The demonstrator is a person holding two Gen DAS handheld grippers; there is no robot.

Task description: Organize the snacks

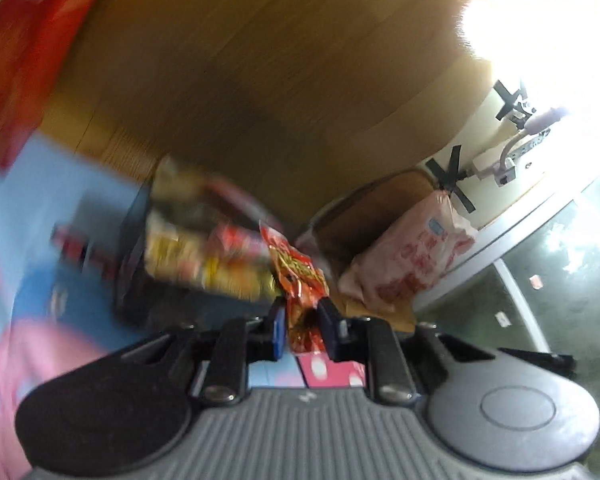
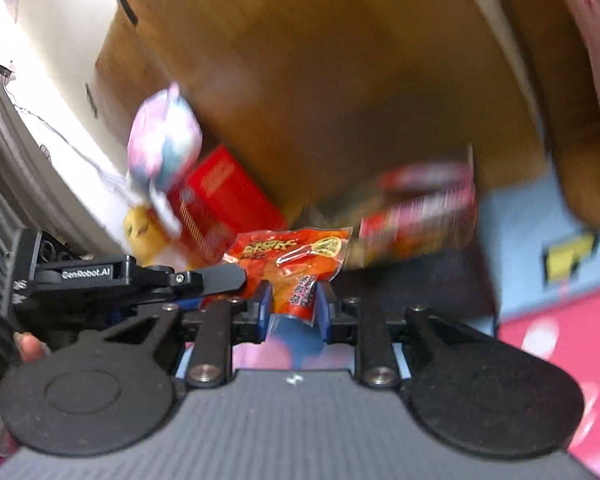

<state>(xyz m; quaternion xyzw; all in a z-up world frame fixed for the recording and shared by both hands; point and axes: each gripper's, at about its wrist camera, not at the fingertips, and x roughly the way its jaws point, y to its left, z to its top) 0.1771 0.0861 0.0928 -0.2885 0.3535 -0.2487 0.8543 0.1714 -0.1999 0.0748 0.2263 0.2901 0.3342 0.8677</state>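
Both tools clamped on one red-orange snack packet, held above the patterned mat.

The left tool [image 1: 300, 320] is closed on one end of the red-orange snack packet [image 1: 298, 276], and the right tool [image 2: 292, 304] is closed on its other end [image 2: 290, 256] (the left tool's black body enters the right wrist view from the left side). Beyond the packet, a dark tray of mixed snack packs [image 1: 204, 256] sits on the blue-and-pink mat [image 1: 60, 208], blurred. A red box [image 2: 220, 200] and a pastel plush toy [image 2: 164, 144] stand near the wooden panel [image 1: 260, 60]. A pale pink printed bag [image 1: 412, 256] rests against a brown container.
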